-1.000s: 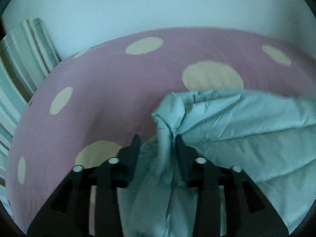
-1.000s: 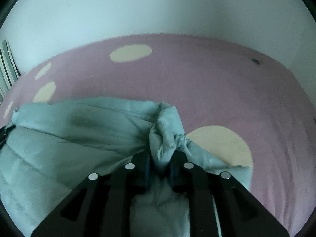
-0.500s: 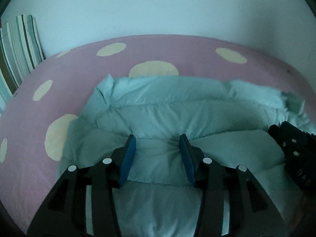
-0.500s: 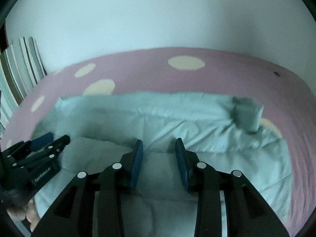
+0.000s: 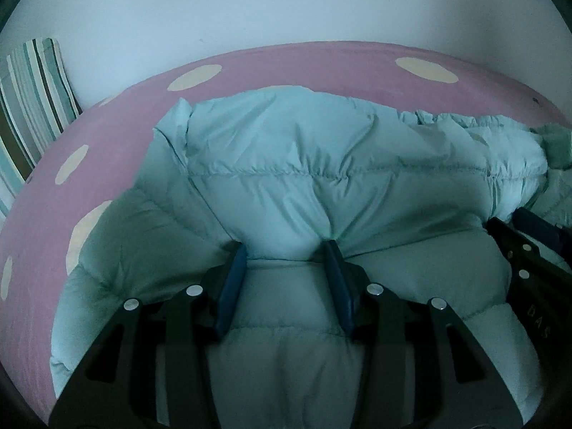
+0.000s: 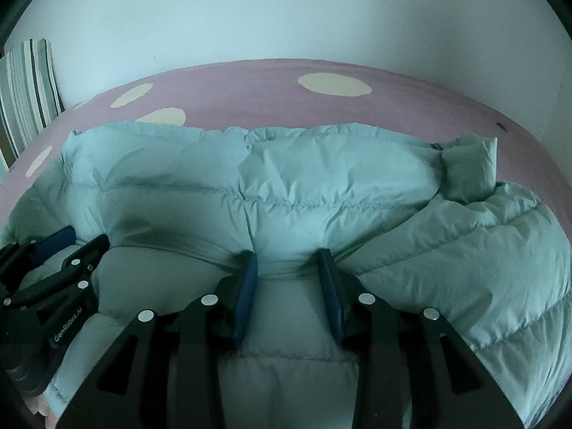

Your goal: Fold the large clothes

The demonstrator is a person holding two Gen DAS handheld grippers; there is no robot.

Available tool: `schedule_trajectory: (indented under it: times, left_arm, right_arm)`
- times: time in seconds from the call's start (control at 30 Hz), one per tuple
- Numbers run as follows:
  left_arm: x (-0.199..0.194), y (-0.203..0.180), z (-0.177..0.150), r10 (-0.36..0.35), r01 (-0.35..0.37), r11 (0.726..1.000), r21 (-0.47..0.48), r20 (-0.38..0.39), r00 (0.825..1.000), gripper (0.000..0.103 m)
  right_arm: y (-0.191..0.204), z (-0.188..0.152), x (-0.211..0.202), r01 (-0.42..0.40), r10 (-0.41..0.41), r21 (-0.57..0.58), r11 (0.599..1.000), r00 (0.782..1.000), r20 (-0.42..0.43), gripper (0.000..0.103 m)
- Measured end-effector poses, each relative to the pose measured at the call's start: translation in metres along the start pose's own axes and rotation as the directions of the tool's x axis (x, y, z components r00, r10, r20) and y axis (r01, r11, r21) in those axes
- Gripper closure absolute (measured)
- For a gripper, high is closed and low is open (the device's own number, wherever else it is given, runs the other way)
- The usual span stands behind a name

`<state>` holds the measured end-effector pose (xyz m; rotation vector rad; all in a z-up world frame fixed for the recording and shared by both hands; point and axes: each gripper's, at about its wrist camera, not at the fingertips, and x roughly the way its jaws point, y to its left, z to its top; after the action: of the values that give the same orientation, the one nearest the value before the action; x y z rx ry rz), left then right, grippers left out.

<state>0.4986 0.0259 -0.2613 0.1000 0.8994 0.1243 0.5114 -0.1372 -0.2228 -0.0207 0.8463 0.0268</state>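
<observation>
A pale teal quilted puffer jacket (image 5: 321,164) lies folded over on the pink dotted bed; it also fills the right wrist view (image 6: 321,186). My left gripper (image 5: 286,246) is open, its fingertips pressed against the near edge of the folded layer. My right gripper (image 6: 287,255) is open too, touching the same fold edge further right. The right gripper shows at the right edge of the left wrist view (image 5: 529,243); the left gripper shows at the left edge of the right wrist view (image 6: 53,261). A cuff or collar end (image 6: 472,164) sticks up at the far right.
The pink bedsheet with cream dots (image 5: 321,60) stretches behind the jacket to a white wall (image 6: 286,10). A striped cushion (image 5: 32,89) leans at the far left; it also shows in the right wrist view (image 6: 25,85).
Both grippers let go of the bunched fabric they held one second ago and opened. The jacket's far part now lies folded toward me, and both grippers have moved closer to the fold edge.
</observation>
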Motion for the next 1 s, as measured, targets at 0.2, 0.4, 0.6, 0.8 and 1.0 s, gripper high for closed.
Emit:
schedule_trajectory:
  times: [0.2, 0.4, 0.6, 0.8, 1.0]
  left_arm:
    - [-0.001, -0.001, -0.003, -0.001, 0.001, 1.000, 0.008, 0.005, 1.000, 0.058]
    - [-0.003, 0.000, 0.000, 0.004, -0.004, 1.000, 0.013, 0.008, 1.000, 0.058]
    - [-0.039, 0.020, 0.007, -0.021, 0.021, 1.000, -0.018, 0.007, 1.000, 0.046]
    - [-0.071, 0.080, -0.004, -0.017, 0.018, 0.994, -0.104, 0.011, 1.000, 0.017]
    - [-0.064, 0.134, -0.026, 0.003, -0.019, 0.977, -0.213, -0.075, 0.997, 0.012]
  right_arm:
    - [0.004, 0.001, 0.004, 0.002, -0.002, -0.003, 1.000, 1.000, 0.003, 0.067]
    - [0.004, 0.000, 0.005, 0.012, -0.012, -0.007, 1.000, 1.000, 0.006, 0.067]
    - [-0.007, 0.000, -0.028, -0.004, 0.003, 0.022, 1.000, 0.999, 0.037, 0.042]
    - [-0.049, -0.013, -0.076, 0.013, -0.020, 0.071, 0.997, 0.996, 0.090, 0.030]
    - [-0.115, -0.036, -0.090, 0.068, -0.075, 0.154, 0.986, 0.996, 0.038, 0.027]
